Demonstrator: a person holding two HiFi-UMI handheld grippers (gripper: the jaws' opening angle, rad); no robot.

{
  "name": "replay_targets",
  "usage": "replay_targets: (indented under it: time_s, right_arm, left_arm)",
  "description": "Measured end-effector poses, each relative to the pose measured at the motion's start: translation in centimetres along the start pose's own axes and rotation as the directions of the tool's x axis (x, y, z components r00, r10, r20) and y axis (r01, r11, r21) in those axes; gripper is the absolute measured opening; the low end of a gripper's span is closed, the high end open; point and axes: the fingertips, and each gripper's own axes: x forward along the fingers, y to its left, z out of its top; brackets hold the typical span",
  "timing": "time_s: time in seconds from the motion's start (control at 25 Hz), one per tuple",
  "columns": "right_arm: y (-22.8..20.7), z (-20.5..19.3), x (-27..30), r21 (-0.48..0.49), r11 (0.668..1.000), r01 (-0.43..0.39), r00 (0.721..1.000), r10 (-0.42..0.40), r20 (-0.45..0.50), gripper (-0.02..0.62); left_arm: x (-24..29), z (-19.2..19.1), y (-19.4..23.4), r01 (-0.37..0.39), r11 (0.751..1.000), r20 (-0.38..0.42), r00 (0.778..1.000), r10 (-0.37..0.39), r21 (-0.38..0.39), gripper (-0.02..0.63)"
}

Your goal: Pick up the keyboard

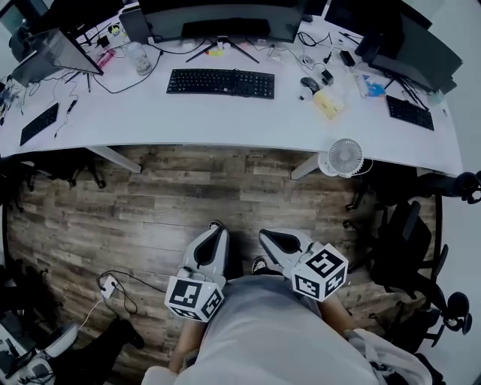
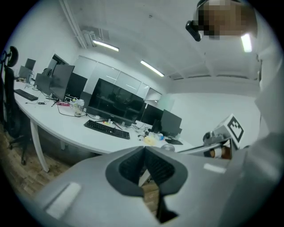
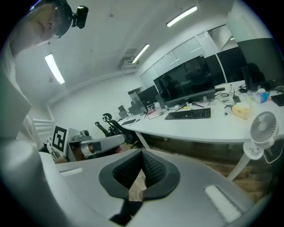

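The keyboard (image 1: 220, 83) lies lengthwise along the desk (image 1: 225, 120) (flat, keys up).

A white desk (image 1: 150, 120) bears a wide monitor (image 1: 218, 16) at its back, a small fan (image 1: 345, 156) at its front edge

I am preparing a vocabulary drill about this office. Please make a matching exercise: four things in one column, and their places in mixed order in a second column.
Things:
1. keyboard
2. fan
3. yellow pack
4. white adapter

Places:
A. on the wooden floor, at the left
B. on the desk, in front of the wide monitor
C. at the desk's front edge, on the right
D. on the desk, right of the keyboard

Pairs: 1-B, 2-C, 3-D, 4-A
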Motion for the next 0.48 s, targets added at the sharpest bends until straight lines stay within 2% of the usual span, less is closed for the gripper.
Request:
replay_targets:
  time_s: [0.2, 0.48]
  right_arm:
    - [0.7, 3.8, 3.6, 0.020, 1.000, -0.018, 0.999, 0.017, 0.045, 0.000]
    - [0.9, 7.6, 7.9, -0.028, 0.999, 0.043, 0.996, -0.041, 0.083, 0.000]
  left_arm:
    - [0.9, 2.9, 4.3, -0.008, 1.000, -0.013, 1.000, 0.008, -0.001, 0.000]
    - [0.8, 5.8, 9.5, -0.009, 0.999, 0.009, 1.000, 0.009, 0.031, 0.000]
